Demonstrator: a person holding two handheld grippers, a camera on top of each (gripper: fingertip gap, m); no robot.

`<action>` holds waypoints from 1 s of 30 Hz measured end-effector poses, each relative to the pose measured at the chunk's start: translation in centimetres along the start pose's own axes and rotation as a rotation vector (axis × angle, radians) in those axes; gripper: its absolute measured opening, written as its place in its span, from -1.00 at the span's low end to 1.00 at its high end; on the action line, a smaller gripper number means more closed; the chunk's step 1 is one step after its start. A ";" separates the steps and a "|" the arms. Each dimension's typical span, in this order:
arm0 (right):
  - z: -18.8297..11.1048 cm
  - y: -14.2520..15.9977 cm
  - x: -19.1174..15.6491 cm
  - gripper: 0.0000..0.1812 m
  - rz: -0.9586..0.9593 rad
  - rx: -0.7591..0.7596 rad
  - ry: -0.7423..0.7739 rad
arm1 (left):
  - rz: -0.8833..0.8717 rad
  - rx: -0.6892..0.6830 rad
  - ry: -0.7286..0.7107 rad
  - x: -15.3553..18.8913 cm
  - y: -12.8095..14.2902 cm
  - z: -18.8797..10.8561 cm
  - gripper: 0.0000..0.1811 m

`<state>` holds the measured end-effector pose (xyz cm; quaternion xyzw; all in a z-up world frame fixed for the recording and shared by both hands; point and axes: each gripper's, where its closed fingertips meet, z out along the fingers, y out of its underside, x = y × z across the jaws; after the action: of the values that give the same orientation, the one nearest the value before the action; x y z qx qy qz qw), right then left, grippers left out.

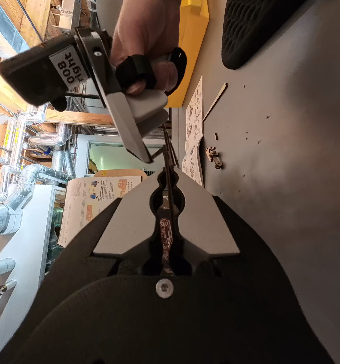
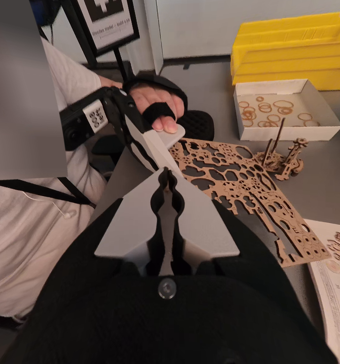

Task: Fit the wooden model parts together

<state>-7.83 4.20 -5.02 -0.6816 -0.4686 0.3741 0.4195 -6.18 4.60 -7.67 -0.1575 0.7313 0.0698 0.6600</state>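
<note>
A thin wooden sheet (image 2: 234,177) with many cut-out parts hangs over the grey table (image 2: 322,187). My left gripper (image 1: 168,169) is shut on its left edge, and the sheet (image 1: 166,137) shows edge-on in the left wrist view. The left gripper also shows in the right wrist view (image 2: 163,155). My right gripper (image 2: 167,171) is shut, with its tips at the sheet's near edge beside the left gripper. In the left wrist view the right gripper (image 1: 148,159) pinches a small dark piece (image 1: 157,155) that sticks out of the sheet. A partly built wooden model (image 2: 279,159) stands behind the sheet.
A white box of rings (image 2: 283,110) and yellow bins (image 2: 293,49) stand at the back right. An instruction booklet (image 2: 338,285) lies at the front right. A black mat (image 2: 196,122), a wooden stick (image 1: 214,102) and a small wooden assembly (image 1: 213,157) lie on the table. Both grippers' tips are close together, under 4 cm apart. Between my left fingertips and the partly built wooden model (image 2: 279,159) there is roughly 20 cm.
</note>
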 end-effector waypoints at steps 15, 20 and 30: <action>0.1 1.6 1.0 -0.91 0.019 -0.010 0.049 | -0.014 -0.032 0.024 0.4 1.1 0.6 -0.99; 0.3 1.9 0.9 -0.98 0.027 -0.013 0.031 | -0.005 -0.032 0.023 0.4 1.0 0.6 -0.99; -4.2 1.0 2.3 -0.99 -0.039 0.046 0.199 | 0.018 -0.057 0.014 0.5 1.5 0.4 -1.00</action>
<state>-3.12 5.23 -4.67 -0.6961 -0.4292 0.3069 0.4869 -6.33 6.10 -8.36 -0.1702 0.7348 0.0955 0.6496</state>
